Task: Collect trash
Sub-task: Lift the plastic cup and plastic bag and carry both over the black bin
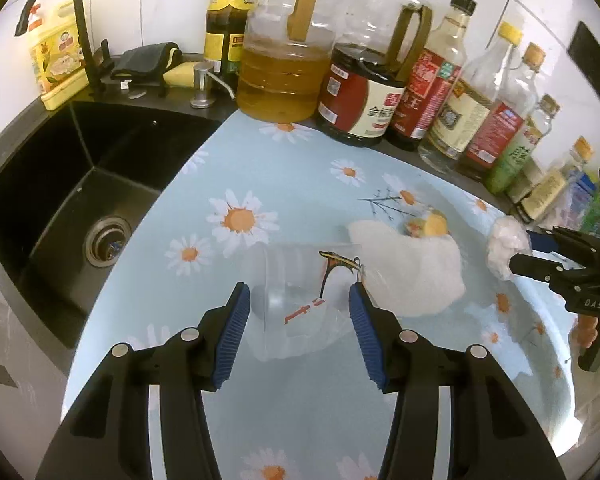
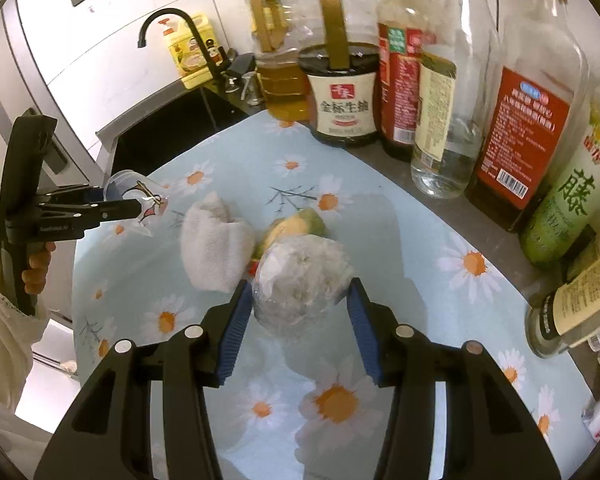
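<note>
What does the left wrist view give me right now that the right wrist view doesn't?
Only the left wrist view shows the sink basin with its drain, plus the dark cloth and the yellow sponge behind it.

Only the right wrist view shows the person's hand on the left claw's handle and a bottle lying on its side at the right.

Both show the clear plastic cup between the left claw's fingers, the wrapped ball between the right claw's fingers, the white towel and the bottle row.
</note>
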Action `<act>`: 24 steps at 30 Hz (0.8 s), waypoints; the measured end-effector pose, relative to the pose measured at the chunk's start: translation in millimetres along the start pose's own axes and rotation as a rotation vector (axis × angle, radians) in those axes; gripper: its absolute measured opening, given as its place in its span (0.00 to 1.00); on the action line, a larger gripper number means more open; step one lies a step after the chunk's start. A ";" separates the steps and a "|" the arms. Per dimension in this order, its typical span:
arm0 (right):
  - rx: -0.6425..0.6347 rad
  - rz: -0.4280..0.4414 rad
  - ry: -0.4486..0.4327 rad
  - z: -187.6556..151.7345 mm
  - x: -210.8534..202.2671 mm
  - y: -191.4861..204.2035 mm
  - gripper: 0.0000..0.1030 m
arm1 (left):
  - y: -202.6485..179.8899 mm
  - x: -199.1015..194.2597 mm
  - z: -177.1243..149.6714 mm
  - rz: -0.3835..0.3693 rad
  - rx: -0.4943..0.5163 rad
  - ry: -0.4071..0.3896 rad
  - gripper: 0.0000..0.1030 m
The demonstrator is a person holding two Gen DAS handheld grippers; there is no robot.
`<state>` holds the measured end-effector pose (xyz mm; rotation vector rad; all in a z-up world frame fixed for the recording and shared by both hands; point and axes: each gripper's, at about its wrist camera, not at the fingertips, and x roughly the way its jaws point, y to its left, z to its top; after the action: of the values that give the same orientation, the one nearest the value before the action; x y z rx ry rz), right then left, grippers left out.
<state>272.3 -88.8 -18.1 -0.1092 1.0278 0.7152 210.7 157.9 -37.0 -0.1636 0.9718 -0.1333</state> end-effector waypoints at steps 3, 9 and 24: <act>-0.027 -0.003 -0.006 -3.2 -9.5 17.5 0.48 | 0.2 -13.2 -9.7 -0.003 0.002 -0.017 0.48; -0.044 0.022 -0.009 -11.4 -16.7 48.8 0.48 | 7.3 -40.5 -31.4 0.020 0.002 -0.036 0.48; -0.203 0.151 0.025 -23.1 -7.5 151.5 0.48 | 43.3 -117.8 -110.1 0.137 -0.079 -0.061 0.48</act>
<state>163.4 15.0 11.9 -0.2181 0.9926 0.9575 55.3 213.6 -11.1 -0.1724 0.9254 0.0358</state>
